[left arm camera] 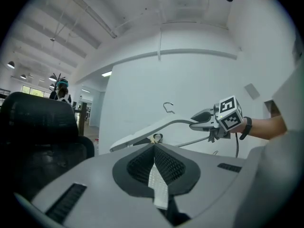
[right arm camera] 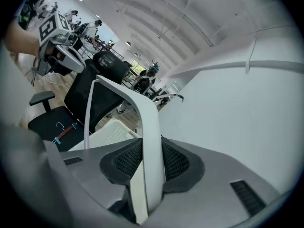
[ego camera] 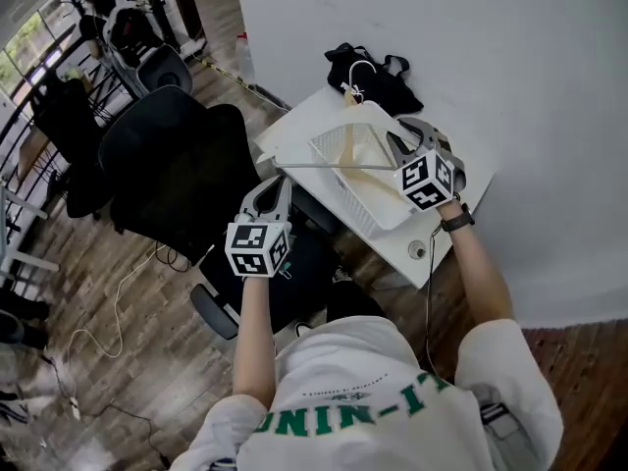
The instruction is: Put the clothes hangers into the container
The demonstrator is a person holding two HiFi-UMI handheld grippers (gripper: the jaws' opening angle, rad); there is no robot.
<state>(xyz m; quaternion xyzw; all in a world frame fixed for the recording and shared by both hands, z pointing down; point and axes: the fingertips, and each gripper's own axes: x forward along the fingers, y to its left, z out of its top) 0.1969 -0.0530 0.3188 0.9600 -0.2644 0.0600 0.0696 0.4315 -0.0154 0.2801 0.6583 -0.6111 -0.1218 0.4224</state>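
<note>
1. White wall (ego camera: 442, 47) rose behind a white worktop (ego camera: 294, 130) that carried the perforated white container (ego camera: 368, 214).
2. One white clothes hanger (ego camera: 334, 166) was held level just above the container's open top.
3. At one thin end the left gripper (left arm camera: 154, 147) had its jaws pinched nearly together on it, while the right gripper (right arm camera: 149, 151) had its jaws clamped on the other arm.
4. Behind the container a black garment (ego camera: 378, 81) lay by the wall, and a black office chair (ego camera: 177, 165) stood left of the worktop.

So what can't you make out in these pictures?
- Inside of the container: head view, the white hanger and the right gripper cover much of it.
- Black cloth: head view, too bunched to identify.
- Small hanger on the chair: right gripper view, too tiny for detail.
</note>
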